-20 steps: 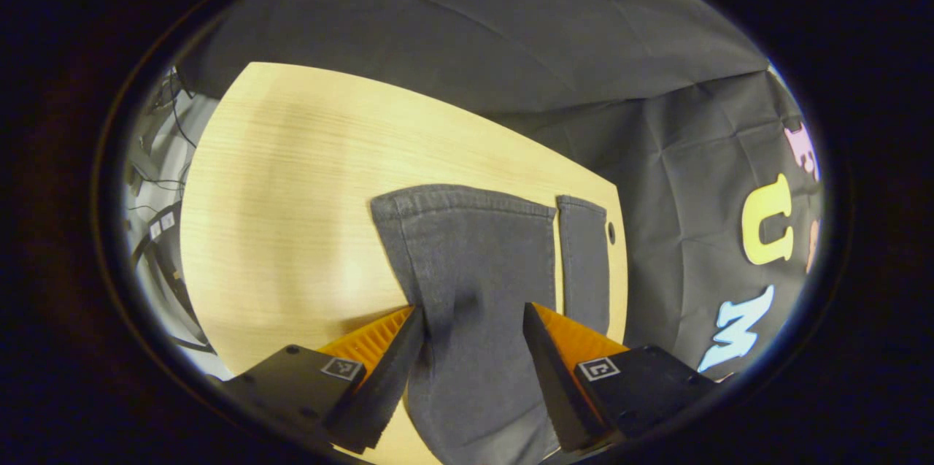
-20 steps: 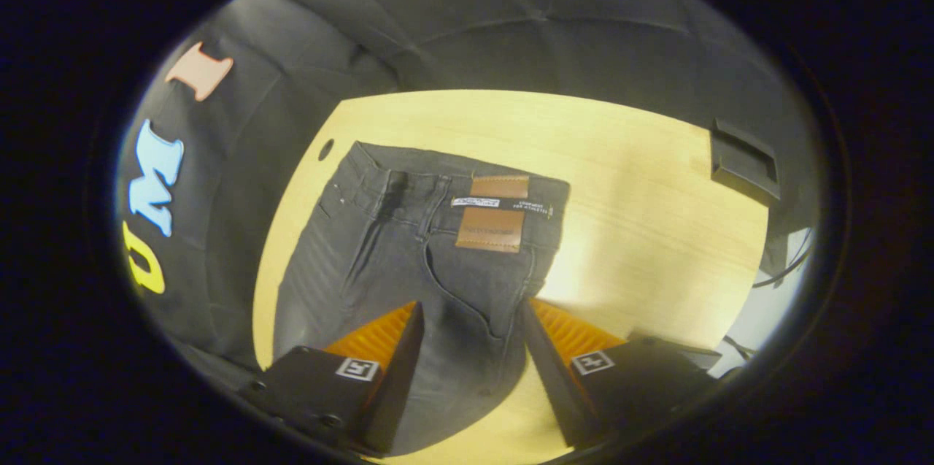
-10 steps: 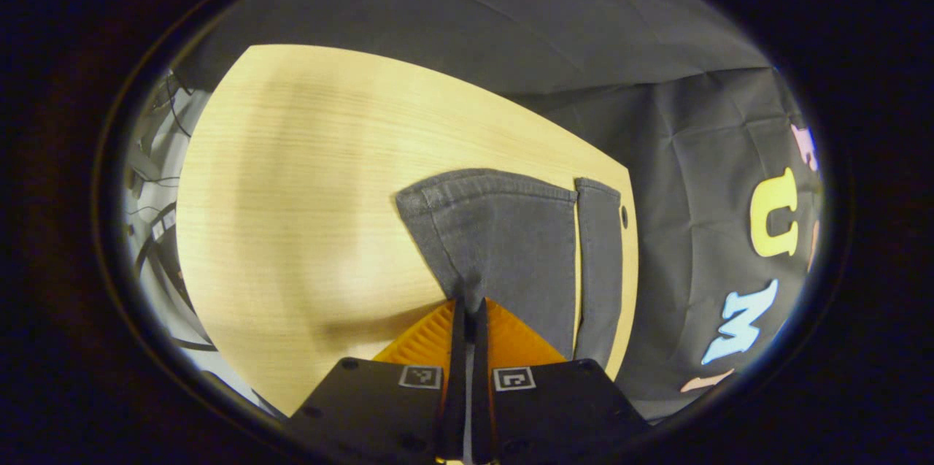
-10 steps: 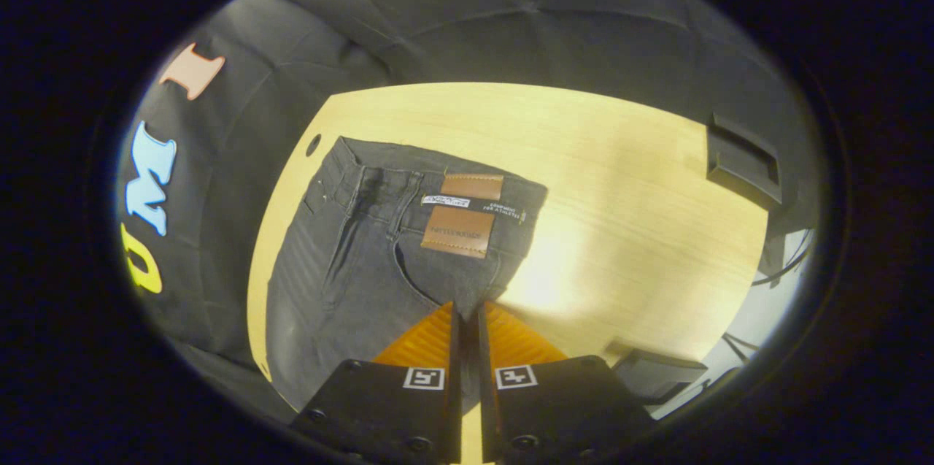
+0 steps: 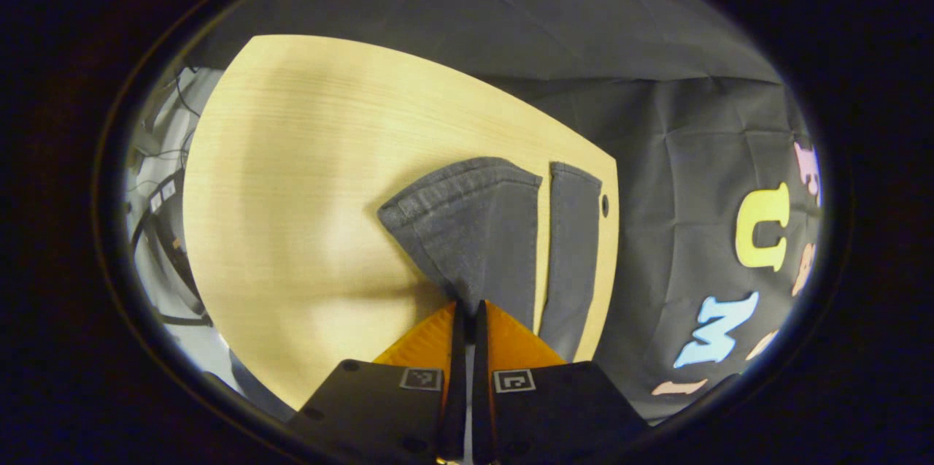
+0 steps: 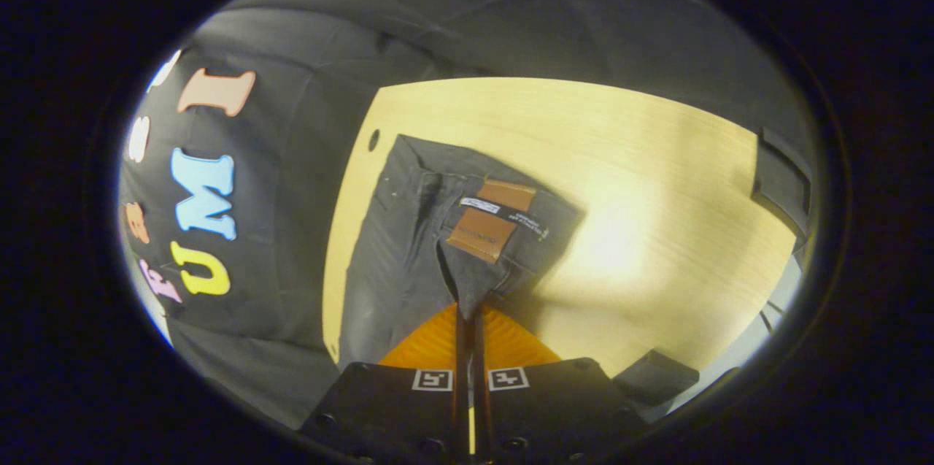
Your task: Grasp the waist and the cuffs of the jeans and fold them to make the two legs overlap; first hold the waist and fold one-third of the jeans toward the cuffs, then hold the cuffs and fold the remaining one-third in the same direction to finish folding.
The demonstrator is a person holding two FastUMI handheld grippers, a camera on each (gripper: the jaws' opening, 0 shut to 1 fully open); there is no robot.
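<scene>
My left gripper point(image 5: 467, 315) is fully closed, both fingers pinching a fold of the jeans point(image 5: 485, 235) near the cuffs point(image 5: 467, 177). Ahead of its fingertips the nearer leg rises off the wooden table point(image 5: 292, 180). The second leg point(image 5: 573, 246) lies flat just to the right, beside the table's edge and a small hole point(image 5: 604, 206).

My right gripper point(image 6: 469, 319) is likewise fully closed, both fingers clamped on the jeans below the waist point(image 6: 467, 180). Ahead of its fingertips, the left gripper view lacking them, are two brown leather patches point(image 6: 490, 225) with a white tag point(image 6: 479, 205) between; the print is too small to read. A dark tray point(image 6: 784, 184) sits at the table's far right.
</scene>
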